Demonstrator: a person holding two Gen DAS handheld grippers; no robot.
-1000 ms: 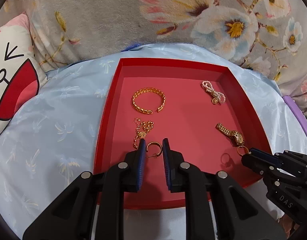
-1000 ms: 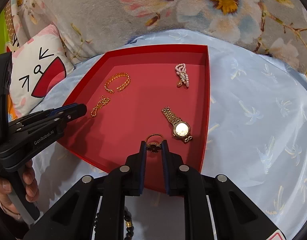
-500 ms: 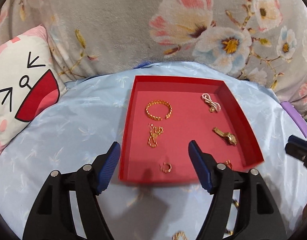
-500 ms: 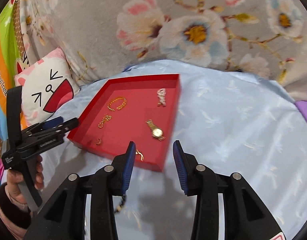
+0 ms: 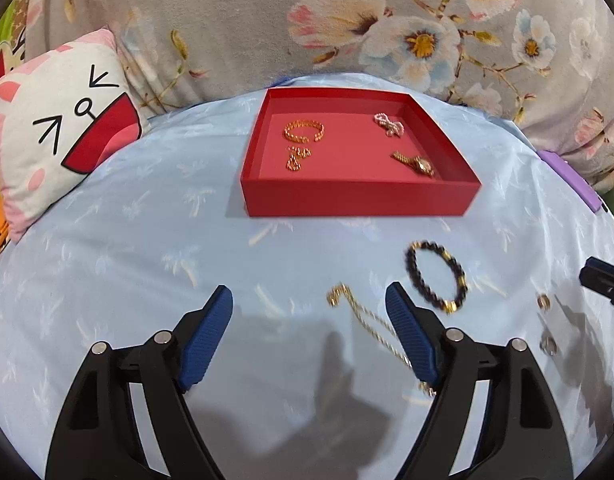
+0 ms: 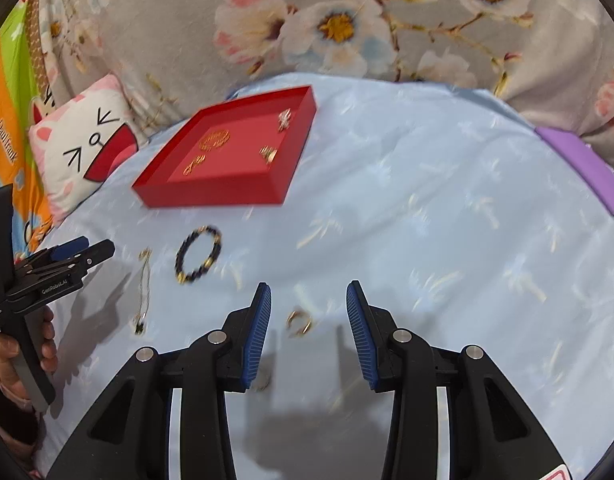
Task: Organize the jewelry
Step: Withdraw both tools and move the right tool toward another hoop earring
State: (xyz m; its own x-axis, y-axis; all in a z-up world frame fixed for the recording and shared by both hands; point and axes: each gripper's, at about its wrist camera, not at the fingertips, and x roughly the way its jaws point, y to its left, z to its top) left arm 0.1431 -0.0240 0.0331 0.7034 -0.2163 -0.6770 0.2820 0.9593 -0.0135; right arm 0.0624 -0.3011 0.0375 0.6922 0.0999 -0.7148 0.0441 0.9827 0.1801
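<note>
Chain (image 5: 371,322) near the tray (image 5: 359,198): limp, light, best pinched mid-length | ring (image 6: 299,322): small, slippery | left gripper (image 5: 309,334) spread, jaws just widened, nothing held | right gripper (image 6: 309,322) parted, nothing held

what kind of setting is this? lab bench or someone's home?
Most likely a home, on a bed or sofa: a soft pale blue sheet as the work surface, a cartoon-face pillow, and a floral blanket behind. The red tray sits on the sheet.
</note>
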